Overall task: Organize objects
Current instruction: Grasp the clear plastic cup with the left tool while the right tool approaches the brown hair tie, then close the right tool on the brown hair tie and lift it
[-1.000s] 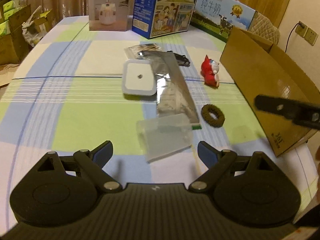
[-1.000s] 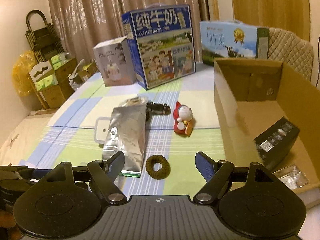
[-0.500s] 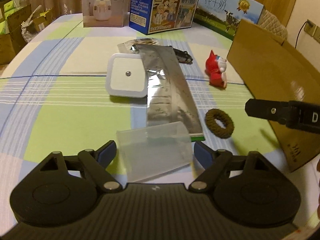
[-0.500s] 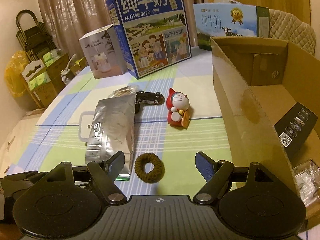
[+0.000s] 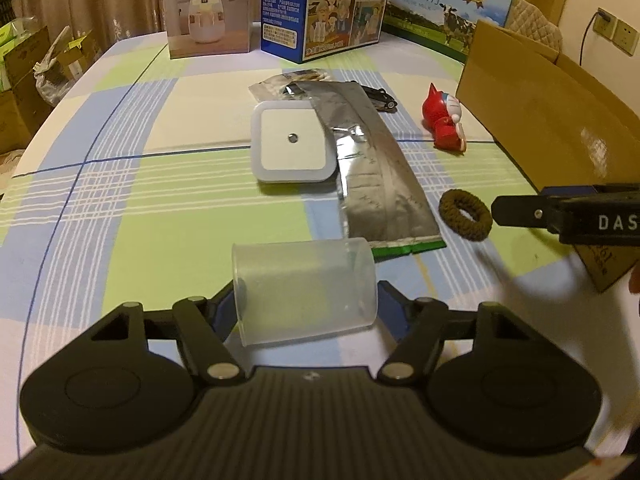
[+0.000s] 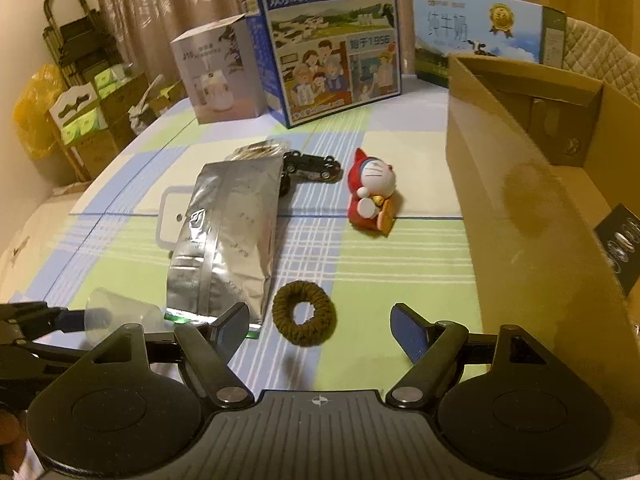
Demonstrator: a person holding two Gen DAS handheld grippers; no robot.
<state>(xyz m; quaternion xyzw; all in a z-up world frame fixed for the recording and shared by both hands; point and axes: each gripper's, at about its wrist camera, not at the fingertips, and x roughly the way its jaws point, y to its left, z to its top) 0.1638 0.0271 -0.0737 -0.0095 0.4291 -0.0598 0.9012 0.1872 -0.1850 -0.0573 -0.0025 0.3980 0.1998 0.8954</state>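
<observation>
Fingers of my left gripper [image 5: 306, 304] are closing around the translucent plastic cup [image 5: 305, 289]; my right gripper [image 6: 320, 326] gapes over the brown hair tie [image 6: 303, 313]; the cardboard box [image 6: 532, 200] is barely filled.

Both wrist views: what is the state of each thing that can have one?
plastic cup: on its side, between left fingers.
left gripper: closing around cup.
right gripper: open, empty.
cardboard box: open.
hair tie: flat.
foil bag: flat, sealed.

Both wrist views low over the table [image 5: 120, 208], angled down, sharing foil pouch [image 5: 372, 168], hair tie [image 6: 303, 312], cardboard box [image 6: 520, 208]
</observation>
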